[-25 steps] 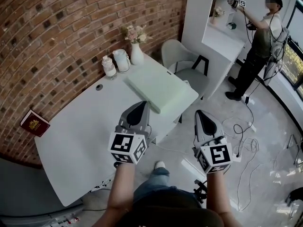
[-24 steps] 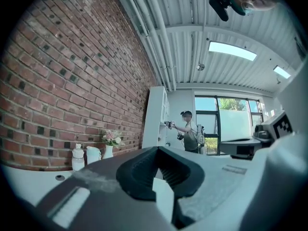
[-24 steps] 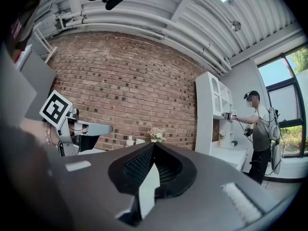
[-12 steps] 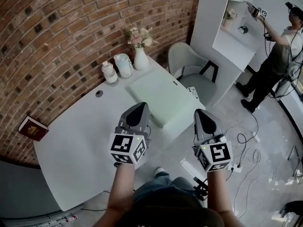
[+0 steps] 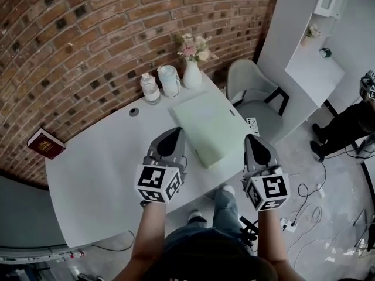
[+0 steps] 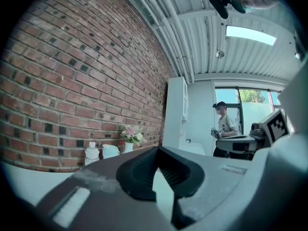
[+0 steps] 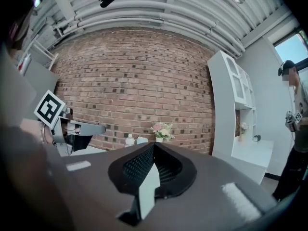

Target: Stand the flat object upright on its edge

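Observation:
A pale green flat board lies on the white table, towards its right end. A small dark red book lies flat at the table's far left corner by the brick wall. My left gripper hangs shut and empty over the table, just left of the board. Shut and empty too, my right gripper is off the table's right front edge, right of the board. In the left gripper view the jaws meet with nothing between them. The right gripper view shows the same of its jaws.
A bottle, a jar and a vase of flowers stand at the table's back edge. A grey chair is at the right end. Cables lie on the floor. A person stands at far right.
Both grippers have moved in towards the table; the left is now over the tabletop and the board is between them. The person in the background has slid to the picture's right edge.

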A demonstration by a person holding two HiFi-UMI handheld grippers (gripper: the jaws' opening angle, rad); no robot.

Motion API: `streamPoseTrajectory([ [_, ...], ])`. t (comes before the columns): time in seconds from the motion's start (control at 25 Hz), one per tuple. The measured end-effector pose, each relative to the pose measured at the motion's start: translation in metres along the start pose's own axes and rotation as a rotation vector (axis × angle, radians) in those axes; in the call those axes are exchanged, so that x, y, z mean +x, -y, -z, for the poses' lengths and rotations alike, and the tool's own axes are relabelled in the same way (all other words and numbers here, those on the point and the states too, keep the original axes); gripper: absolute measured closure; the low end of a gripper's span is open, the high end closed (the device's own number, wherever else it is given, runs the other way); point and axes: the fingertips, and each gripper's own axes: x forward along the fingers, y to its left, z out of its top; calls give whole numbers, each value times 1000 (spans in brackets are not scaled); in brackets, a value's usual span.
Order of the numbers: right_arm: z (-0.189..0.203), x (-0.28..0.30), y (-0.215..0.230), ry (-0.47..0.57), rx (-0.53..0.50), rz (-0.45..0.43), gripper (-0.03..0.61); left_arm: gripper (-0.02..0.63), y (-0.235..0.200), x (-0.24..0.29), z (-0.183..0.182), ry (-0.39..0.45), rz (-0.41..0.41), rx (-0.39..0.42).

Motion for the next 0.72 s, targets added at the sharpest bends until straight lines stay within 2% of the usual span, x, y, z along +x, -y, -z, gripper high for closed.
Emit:
streamPoseTrajectory([
  [0.72,-5,122,63,-7,-11,-282,578,617,-38,65,-8,25,-317,-32],
])
